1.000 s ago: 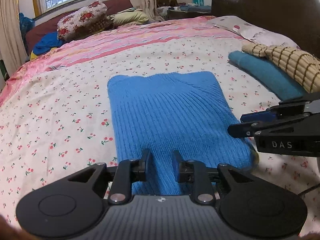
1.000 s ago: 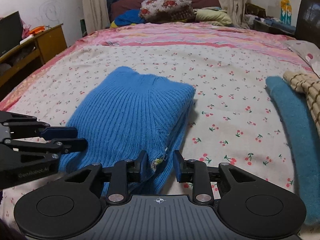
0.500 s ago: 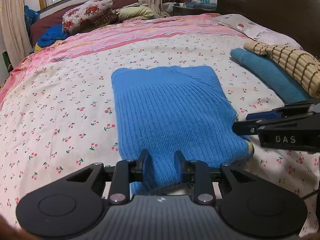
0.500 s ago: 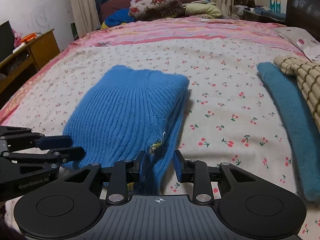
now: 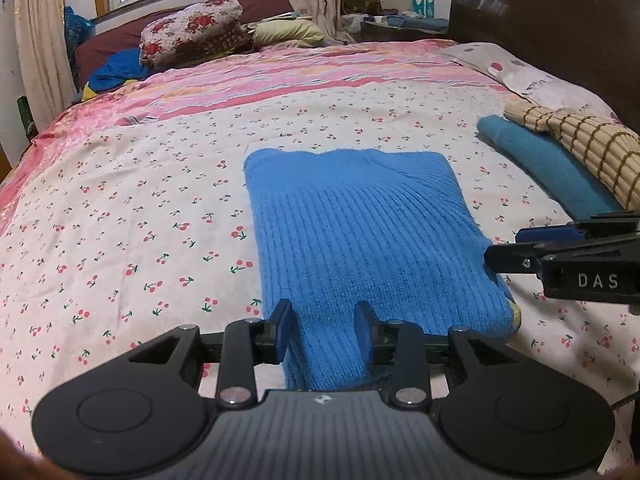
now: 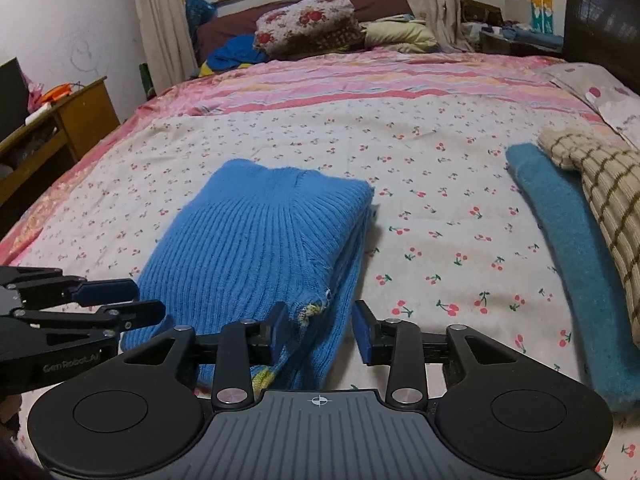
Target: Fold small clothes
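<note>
Your blue sweater (image 5: 360, 232) lies folded into a tidy rectangle mid-bed (image 5: 120, 208), near hem at both grippers. You look to be at the release after the last fold. Left gripper (image 5: 324, 330): jaws opening, hem between them, pads no longer squeezing it. Right gripper (image 6: 320, 328): jaws opening too, the frayed corner between them, loose on the right pad side. Next, back both grippers straight off without dragging the hem, or the fold slips. A teal garment (image 6: 568, 248) and a checked one (image 6: 604, 184) lie well apart to the right.
</note>
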Available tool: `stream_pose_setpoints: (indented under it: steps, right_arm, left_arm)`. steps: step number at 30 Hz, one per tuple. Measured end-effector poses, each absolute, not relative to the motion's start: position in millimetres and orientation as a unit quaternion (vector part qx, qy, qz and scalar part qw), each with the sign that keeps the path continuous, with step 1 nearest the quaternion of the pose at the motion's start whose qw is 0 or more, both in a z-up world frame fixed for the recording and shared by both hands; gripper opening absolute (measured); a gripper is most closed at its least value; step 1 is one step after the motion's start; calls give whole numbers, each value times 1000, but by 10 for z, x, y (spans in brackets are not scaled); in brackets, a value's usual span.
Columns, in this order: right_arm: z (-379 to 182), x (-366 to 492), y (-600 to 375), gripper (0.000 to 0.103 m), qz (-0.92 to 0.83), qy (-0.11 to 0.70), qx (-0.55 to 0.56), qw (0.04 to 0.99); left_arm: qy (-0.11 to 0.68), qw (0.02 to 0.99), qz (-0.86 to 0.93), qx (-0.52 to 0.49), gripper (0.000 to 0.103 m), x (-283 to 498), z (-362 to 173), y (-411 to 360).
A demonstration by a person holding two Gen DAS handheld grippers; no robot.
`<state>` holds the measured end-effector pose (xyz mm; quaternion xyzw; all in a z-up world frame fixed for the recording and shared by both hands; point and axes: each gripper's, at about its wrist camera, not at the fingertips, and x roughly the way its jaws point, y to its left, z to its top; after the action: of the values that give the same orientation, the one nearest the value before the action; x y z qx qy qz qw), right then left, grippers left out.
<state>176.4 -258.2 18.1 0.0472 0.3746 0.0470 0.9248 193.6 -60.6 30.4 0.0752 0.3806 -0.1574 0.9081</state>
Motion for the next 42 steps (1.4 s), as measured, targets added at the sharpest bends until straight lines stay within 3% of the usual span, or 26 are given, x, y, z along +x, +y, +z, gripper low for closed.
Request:
stream_pose_setpoints:
  steps: [23, 27, 42]
  right_arm:
    - [241, 1753, -2535, 46, 22, 387, 31, 921]
    - [251, 1776, -2549, 54, 22, 383, 33, 923]
    - [-55, 2047, -2871, 62, 53, 398, 194, 895]
  left_arm:
    - [380, 911, -139, 76, 52, 1933, 326, -484]
    - [371, 916, -137, 62, 54, 1966, 364, -398]
    - [381, 907, -180, 6, 60, 2247, 232, -324]
